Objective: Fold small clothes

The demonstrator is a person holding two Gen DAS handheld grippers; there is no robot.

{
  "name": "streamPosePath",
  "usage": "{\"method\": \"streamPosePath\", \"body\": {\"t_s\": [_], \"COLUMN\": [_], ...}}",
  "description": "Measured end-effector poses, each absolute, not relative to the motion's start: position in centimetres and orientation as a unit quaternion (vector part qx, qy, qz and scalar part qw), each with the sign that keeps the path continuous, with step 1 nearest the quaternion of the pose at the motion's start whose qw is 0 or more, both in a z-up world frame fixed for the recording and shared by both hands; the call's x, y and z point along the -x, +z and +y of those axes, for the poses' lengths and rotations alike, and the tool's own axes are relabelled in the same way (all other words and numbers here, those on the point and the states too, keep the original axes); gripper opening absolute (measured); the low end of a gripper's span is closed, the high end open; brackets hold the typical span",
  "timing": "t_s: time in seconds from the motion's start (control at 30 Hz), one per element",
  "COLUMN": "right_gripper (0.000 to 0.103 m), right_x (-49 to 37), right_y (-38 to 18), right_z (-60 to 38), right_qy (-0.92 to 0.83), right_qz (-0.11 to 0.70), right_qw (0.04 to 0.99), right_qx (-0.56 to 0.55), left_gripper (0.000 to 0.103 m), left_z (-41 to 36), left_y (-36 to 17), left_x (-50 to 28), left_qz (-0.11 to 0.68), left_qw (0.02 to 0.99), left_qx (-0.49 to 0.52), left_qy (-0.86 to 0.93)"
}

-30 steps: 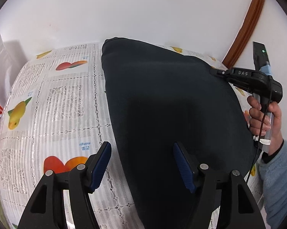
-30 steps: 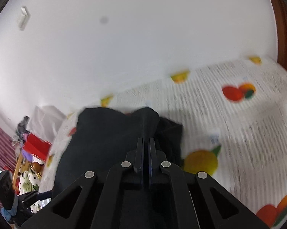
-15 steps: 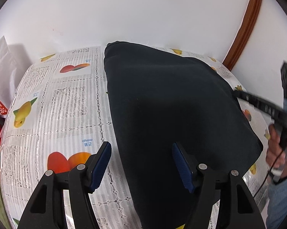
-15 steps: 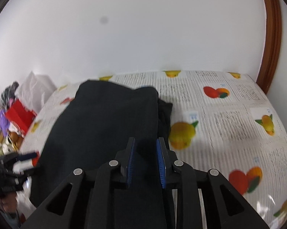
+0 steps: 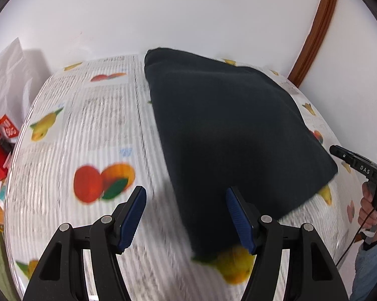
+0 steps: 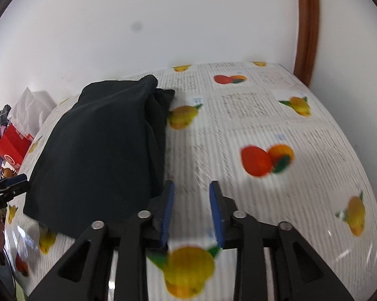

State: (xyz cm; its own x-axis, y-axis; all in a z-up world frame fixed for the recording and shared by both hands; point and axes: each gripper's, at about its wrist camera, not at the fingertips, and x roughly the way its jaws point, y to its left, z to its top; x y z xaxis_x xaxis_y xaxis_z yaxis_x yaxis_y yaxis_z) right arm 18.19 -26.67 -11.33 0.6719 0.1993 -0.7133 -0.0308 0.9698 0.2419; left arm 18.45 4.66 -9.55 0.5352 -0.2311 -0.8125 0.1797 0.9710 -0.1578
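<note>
Right tongs [image 6: 191, 213] have let go, now apart; left tongs [image 5: 186, 217] wide, empty. Garment [image 5: 228, 135] at twelve o'clock, probably folded.

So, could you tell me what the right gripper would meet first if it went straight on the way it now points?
Probably the fruit-print tablecloth: the open right gripper points past the dark garment, which lies just left of its line. Depth is unclear.
</note>
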Motion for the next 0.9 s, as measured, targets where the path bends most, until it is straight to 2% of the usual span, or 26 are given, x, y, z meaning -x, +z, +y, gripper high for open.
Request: {"method": "streamPosePath", "body": {"t_s": [0.3,0.57,0.63,0.67,0.77,0.8,0.9], "right_gripper": [0.037,0.037,0.037,0.037,0.031,0.025,0.022], "right_x": [-13.8,-13.2,-14.0,-14.4,-15.9,-16.2,-17.2], "right_y": [-13.9,-15.1,-15.0,-15.0,-15.1,-15.0,-14.7], "right_z": [-26.8,-23.4,-22.9,-22.8,-22.0,-21.9,-21.3], "right_qy": [0.074,0.121,0.125,0.126,0.133,0.136,0.138], "right_qz": [0.415,0.392,0.385,0.385,0.387,0.386,0.379], "right_qw": [0.904,0.91,0.912,0.912,0.909,0.909,0.912], "right_qx": [-0.068,-0.056,-0.065,-0.069,-0.073,-0.076,-0.081], "left_gripper": [0.064,0.062,0.051,0.041,0.033,0.032,0.032], "left_z": [4.4,3.2,3.2,3.2,3.7,4.0,4.3], "left_y": [-11.6,-13.1,-13.2,-13.2,-13.0,-12.9,-12.9], "left_x": [-13.5,-15.2,-15.8,-16.1,-17.0,-17.4,-18.1], "left_qz": [0.482,0.485,0.48,0.477,0.473,0.474,0.47], "left_qw": [0.866,0.868,0.871,0.873,0.875,0.874,0.877], "left_qx": [0.011,0.009,0.013,0.01,0.02,0.025,0.025], "left_qy": [-0.132,-0.107,-0.104,-0.103,-0.104,-0.106,-0.095]}}
